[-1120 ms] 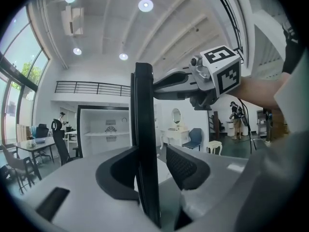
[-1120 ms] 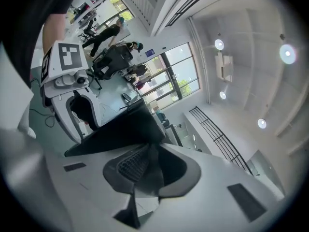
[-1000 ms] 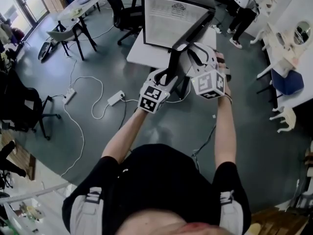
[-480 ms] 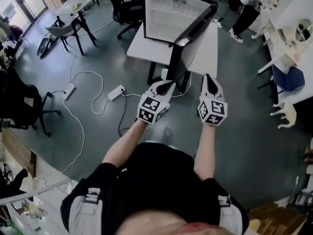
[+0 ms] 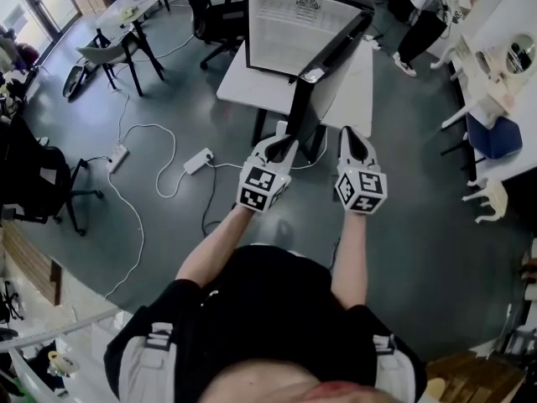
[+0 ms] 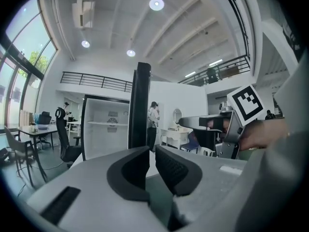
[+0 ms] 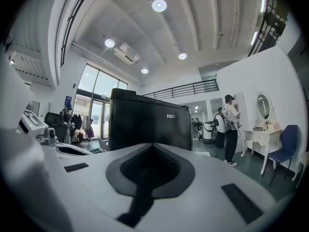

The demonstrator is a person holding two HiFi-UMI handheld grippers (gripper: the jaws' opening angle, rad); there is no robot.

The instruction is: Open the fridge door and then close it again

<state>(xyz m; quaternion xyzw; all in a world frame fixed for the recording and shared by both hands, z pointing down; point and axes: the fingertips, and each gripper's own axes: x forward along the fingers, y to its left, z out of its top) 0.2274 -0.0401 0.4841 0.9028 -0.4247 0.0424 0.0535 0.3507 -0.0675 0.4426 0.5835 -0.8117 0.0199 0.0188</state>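
Observation:
The fridge (image 5: 289, 28) stands on a white table (image 5: 239, 86), its white inside showing. Its black door (image 5: 323, 65) hangs open toward me. My left gripper (image 5: 284, 148) hovers just short of the door's free edge. In the left gripper view that edge (image 6: 140, 100) rises behind the gripper (image 6: 150, 166). Its jaws closed and have just been opening a little. A thin slit remains with nothing in it. My right gripper (image 5: 352, 145) is shut and empty, and in its own view the gripper (image 7: 150, 170) faces the door's black front (image 7: 149, 124).
Office chairs (image 5: 210, 11) stand behind the table. Cables and a power strip (image 5: 200, 166) lie on the floor at left. A person (image 5: 415, 23) stands at the back right near white furniture and a blue chair (image 5: 491, 137).
Both grippers have drawn back from the door's edge toward the person and sunk lower. The right one has rolled upright. Both pairs of jaws have closed from wide open.

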